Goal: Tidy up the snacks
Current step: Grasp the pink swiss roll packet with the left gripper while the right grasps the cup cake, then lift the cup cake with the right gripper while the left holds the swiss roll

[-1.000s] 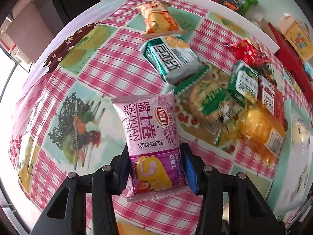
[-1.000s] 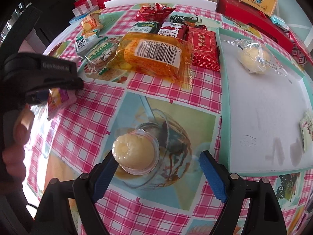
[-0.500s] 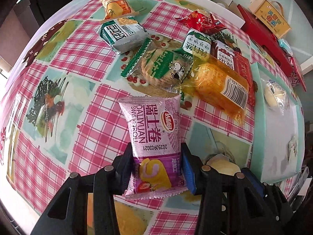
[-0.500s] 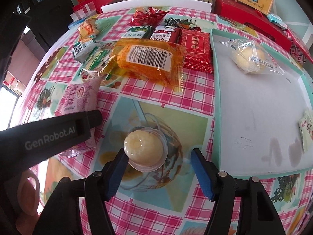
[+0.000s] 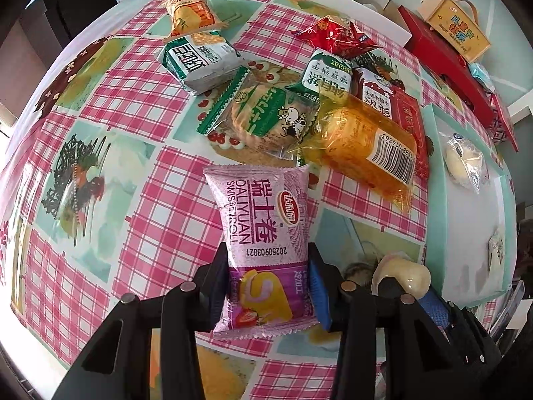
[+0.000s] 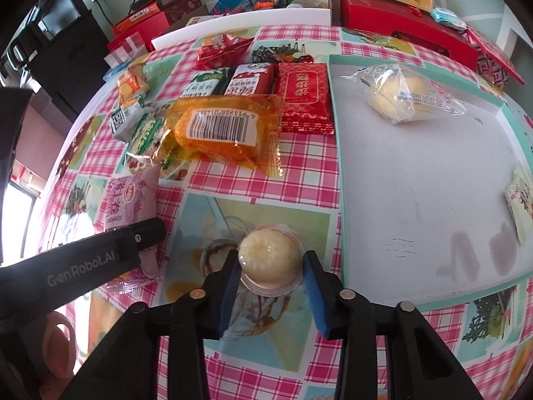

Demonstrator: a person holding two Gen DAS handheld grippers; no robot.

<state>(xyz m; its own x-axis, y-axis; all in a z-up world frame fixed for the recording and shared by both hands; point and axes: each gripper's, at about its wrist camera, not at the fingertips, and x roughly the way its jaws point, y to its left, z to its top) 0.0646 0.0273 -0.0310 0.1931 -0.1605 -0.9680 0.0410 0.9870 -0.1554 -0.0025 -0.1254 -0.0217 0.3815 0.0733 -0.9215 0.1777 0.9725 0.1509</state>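
Observation:
A pink Swiss roll packet (image 5: 263,220) stands between the jaws of my left gripper (image 5: 266,266). The jaws are closing, and the pads press its lower end above the checked tablecloth. In the right wrist view, my right gripper (image 6: 270,263) is shut on a pale yellow jelly cup (image 6: 266,248) by its sides. The same cup (image 5: 403,273) shows at the lower right of the left view. The pink packet (image 6: 130,200) is to the left of the cup. A white tray with a teal rim (image 6: 416,173) lies right of the cup, holding a wrapped bun (image 6: 396,96) and a small sachet (image 6: 523,200).
Several snack packets lie behind the grippers: an orange wrapped cake (image 5: 363,146), a green biscuit pack (image 5: 266,116), a red foil pack (image 6: 304,96). Red boxes (image 6: 399,30) and a white board (image 6: 240,23) line the far edge. A person's fingers (image 6: 56,343) show at lower left.
My right gripper's jaws have closed from wide apart onto the jelly cup. My left gripper has carried the pink packet to the right, nearer the cup and the tray.

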